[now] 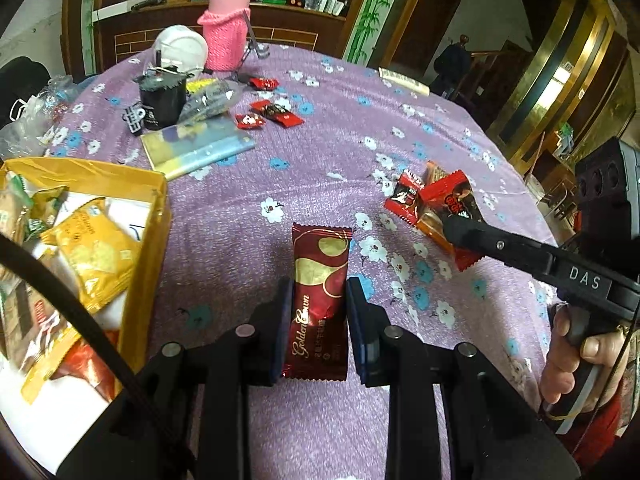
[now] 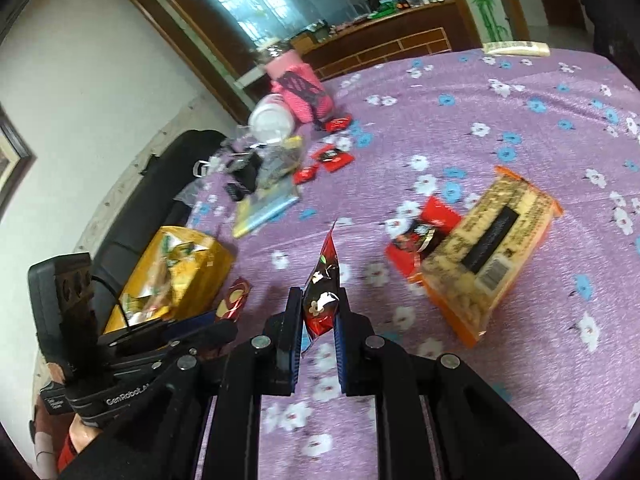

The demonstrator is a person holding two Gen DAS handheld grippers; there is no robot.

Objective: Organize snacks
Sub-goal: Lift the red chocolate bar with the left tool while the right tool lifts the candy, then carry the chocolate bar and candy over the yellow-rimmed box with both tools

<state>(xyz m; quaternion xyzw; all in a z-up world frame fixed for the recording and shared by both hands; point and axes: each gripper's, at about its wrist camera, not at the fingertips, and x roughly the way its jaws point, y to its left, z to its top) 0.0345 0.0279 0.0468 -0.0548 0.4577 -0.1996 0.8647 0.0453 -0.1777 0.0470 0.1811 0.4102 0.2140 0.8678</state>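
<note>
Snacks lie scattered over a counter (image 1: 320, 152) covered by a purple cloth with white and blue flowers. At the left edge stands a yellow bag (image 1: 148, 216), open at the top, holding several wrapped snacks: yellow packets, green-and-white ones and a red one lower down. The left tool (image 1: 318, 312) is clenched on a dark red chocolate bar (image 1: 320, 280) with gold lettering, its blue pads pressing the wrapper's sides, just right of the bag. The right tool (image 2: 320, 312) is clenched on a small red packet (image 2: 322, 284) that stands on edge between its pads; a hand (image 1: 576, 360) grips its handle. Near that tool lie two more red packets (image 1: 408, 198) and an orange packet of nuts (image 2: 492, 256), touching one another. Farther back, three small red sweets (image 1: 268, 114) rest near a flat blue-and-yellow booklet (image 1: 196, 148), a black cup (image 1: 162, 100) with clutter in it, crumpled clear plastic, a white lidded tub (image 1: 182, 48) and a bottle in a pink knitted sleeve (image 1: 226, 36). A pale long packet (image 1: 404, 80) lies at the far edge. Behind the counter run a dark wooden cabinet, a large window or mirror, bamboo wall stickers and a gold-framed doorway on the right.
</note>
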